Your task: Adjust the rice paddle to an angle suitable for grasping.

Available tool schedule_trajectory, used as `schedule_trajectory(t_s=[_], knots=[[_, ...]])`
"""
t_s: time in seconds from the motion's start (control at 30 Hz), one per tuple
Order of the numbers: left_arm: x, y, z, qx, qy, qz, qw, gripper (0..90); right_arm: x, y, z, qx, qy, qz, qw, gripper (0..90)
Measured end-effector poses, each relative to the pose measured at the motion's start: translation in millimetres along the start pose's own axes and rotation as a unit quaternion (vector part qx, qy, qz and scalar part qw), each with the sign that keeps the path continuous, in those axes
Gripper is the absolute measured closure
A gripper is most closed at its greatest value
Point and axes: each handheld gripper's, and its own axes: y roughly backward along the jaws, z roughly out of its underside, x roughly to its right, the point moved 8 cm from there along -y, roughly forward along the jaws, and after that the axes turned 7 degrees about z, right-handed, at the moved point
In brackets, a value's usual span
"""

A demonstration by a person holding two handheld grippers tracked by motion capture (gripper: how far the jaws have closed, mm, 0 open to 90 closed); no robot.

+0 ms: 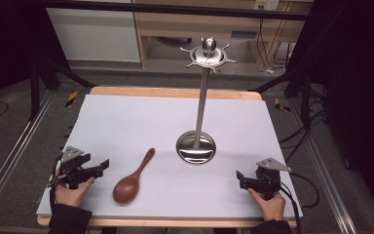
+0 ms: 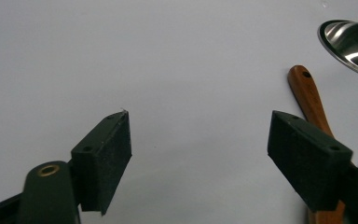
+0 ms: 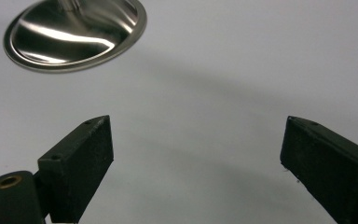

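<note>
A brown wooden spoon (image 1: 132, 179) lies on the white table sheet (image 1: 136, 122), bowl toward me and handle pointing away toward a steel stand. That stand (image 1: 197, 141) has a round mirror base, a tall pole and a hooked crown (image 1: 207, 53) on top. My left gripper (image 1: 100, 168) rests open at the front left, just left of the spoon; between its jaws (image 2: 199, 149) is bare sheet, and the spoon handle (image 2: 309, 100) runs behind the right jaw. At the front right my right gripper (image 1: 241, 179) is open, its jaws (image 3: 196, 158) wide apart over bare sheet, with the stand base (image 3: 74, 32) ahead to the left.
The sheet covers a wooden tabletop (image 1: 175, 91) whose edge shows at the back. Metal rails (image 1: 9, 161) run along both sides. Dark curtains and a wooden cabinet (image 1: 195, 24) stand beyond the table. Cables (image 1: 297, 136) lie on the floor to the right.
</note>
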Motion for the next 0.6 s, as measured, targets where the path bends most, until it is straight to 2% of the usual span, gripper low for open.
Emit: schedule_trajectory(t_s=[0.23, 0.4, 0.6], knots=[[12.2, -1.0, -3.7, -0.003, -0.012, 0.014, 0.9998, 23.1, 6.3, -2.7, 1.5, -0.005, -0.016, 0.006, 0.9998, 8.2], [18.0, -1.2, -6.4, -0.006, -0.017, 0.022, 0.9996, 24.4, 7.3, -1.0, 0.7, -0.001, -0.019, 0.005, 0.9998, 7.4], [27.8, -3.3, -11.2, -0.01, -0.032, 0.025, 0.9991, 24.9, 10.9, 0.4, 1.9, -0.005, -0.027, 0.004, 0.9996, 7.4]])
